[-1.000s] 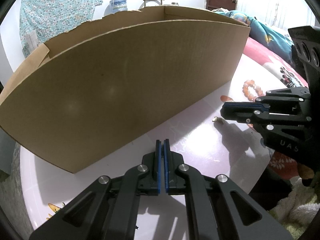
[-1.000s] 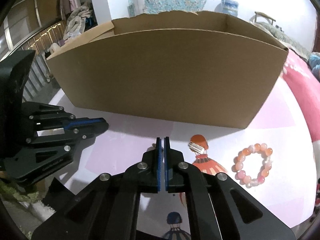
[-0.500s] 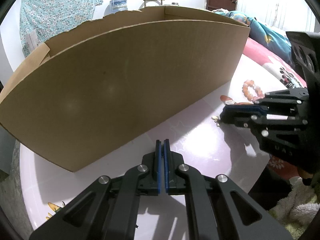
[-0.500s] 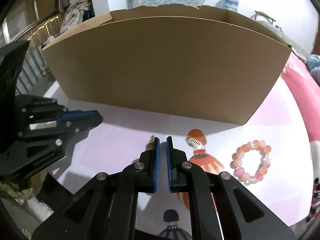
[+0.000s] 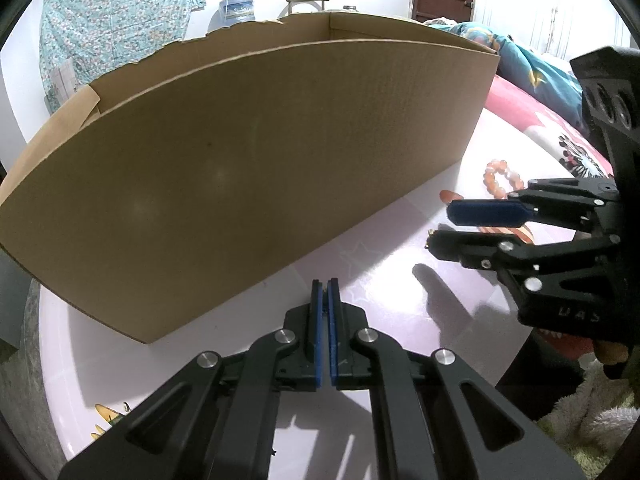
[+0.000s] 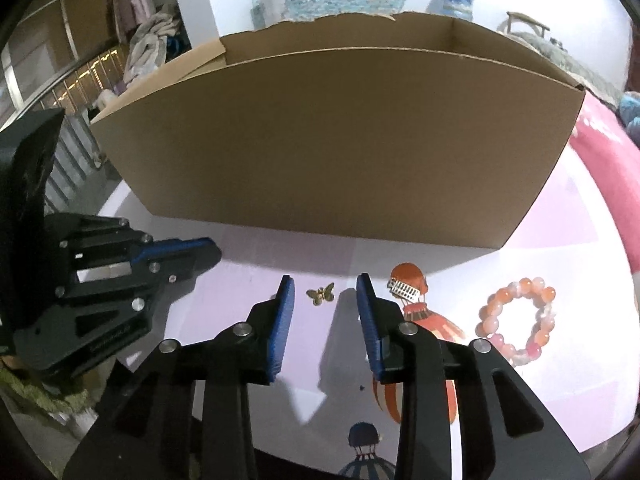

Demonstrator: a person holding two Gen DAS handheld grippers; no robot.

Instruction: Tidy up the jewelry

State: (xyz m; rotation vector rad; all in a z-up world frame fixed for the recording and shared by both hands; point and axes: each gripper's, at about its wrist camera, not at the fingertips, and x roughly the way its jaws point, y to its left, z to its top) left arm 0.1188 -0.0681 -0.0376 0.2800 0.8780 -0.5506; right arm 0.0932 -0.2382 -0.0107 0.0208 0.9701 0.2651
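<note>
A small gold butterfly charm (image 6: 320,294) lies on the pale pink table (image 6: 256,266), just ahead of my right gripper (image 6: 326,285). That gripper's jaws are opening; the charm sits in the gap between the fingertips, untouched by the pads. A little silver comb clip (image 6: 403,289) lies to its right, and a pink and orange bead bracelet (image 6: 516,320) lies further right. A big open cardboard box (image 6: 340,152) stands behind them. My left gripper (image 5: 325,285) hovers shut and empty over the table before the box (image 5: 240,176). The bracelet (image 5: 495,182) shows past the right gripper (image 5: 440,224).
The table's round edge runs close behind both grippers. Cartoon balloon prints (image 6: 416,316) mark its surface. A bed with pink and teal bedding (image 5: 532,76) lies to the right, and a fluffy cloth (image 5: 592,412) lies below the table edge.
The right gripper's jaws have parted from shut to a clear gap, and the butterfly charm now shows between the fingertips. The left gripper has stayed shut and still.
</note>
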